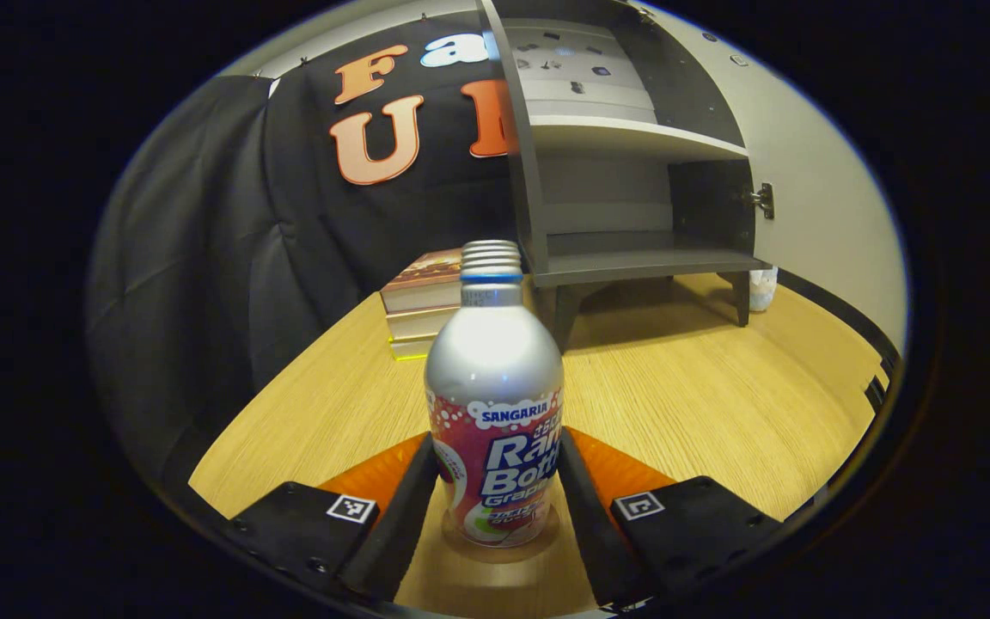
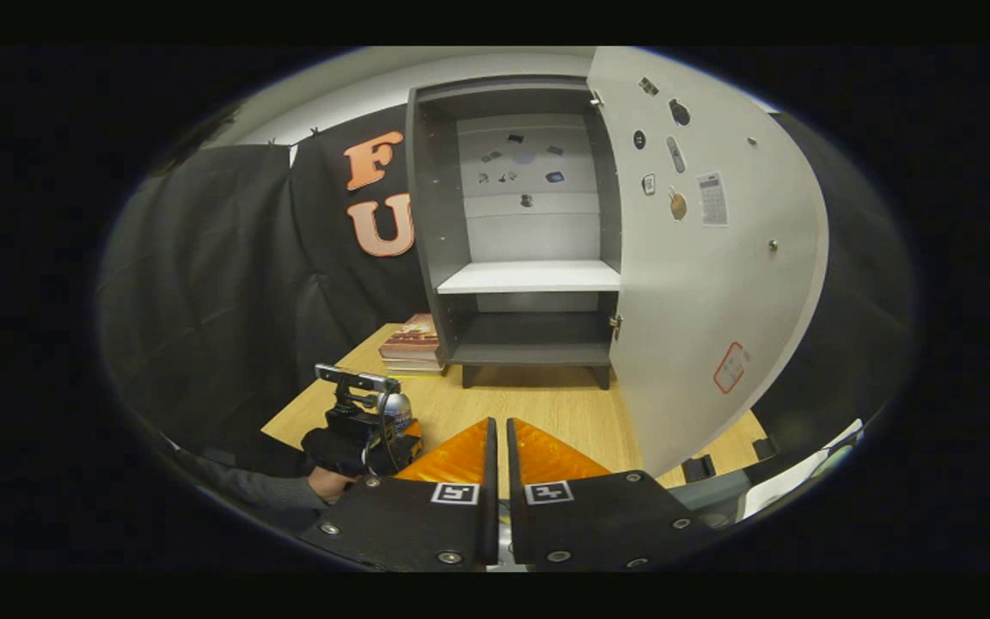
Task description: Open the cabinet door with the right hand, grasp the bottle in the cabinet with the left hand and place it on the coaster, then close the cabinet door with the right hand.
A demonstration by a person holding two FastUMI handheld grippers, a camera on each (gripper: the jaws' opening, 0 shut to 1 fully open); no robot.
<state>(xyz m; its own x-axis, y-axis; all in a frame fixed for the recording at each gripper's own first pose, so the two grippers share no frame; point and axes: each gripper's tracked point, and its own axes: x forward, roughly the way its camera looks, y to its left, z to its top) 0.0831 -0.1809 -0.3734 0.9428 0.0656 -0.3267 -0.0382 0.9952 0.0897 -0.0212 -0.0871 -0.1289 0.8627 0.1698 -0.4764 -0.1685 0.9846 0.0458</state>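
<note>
A silver bottle (image 1: 495,395) with a red and blue label stands upright on a round brownish coaster (image 1: 499,555) on the wooden table (image 1: 701,395). My left gripper (image 1: 495,456) is shut on the bottle's lower body, one black pad on each side. In the right gripper view that left gripper (image 2: 366,421) sits at the table's near left, held by a hand, the bottle's silver shoulder (image 2: 398,407) just peeking out behind it. The grey cabinet (image 2: 529,344) stands at the back with its white door (image 2: 710,301) swung wide open. My right gripper (image 2: 500,447) is shut on nothing, low over the table before the cabinet.
A stack of books (image 1: 422,301) lies left of the cabinet (image 1: 632,258). The open door juts toward me on the right side of the table (image 2: 538,413). A small white object (image 1: 761,288) stands by the cabinet's right leg. Both cabinet shelves are bare.
</note>
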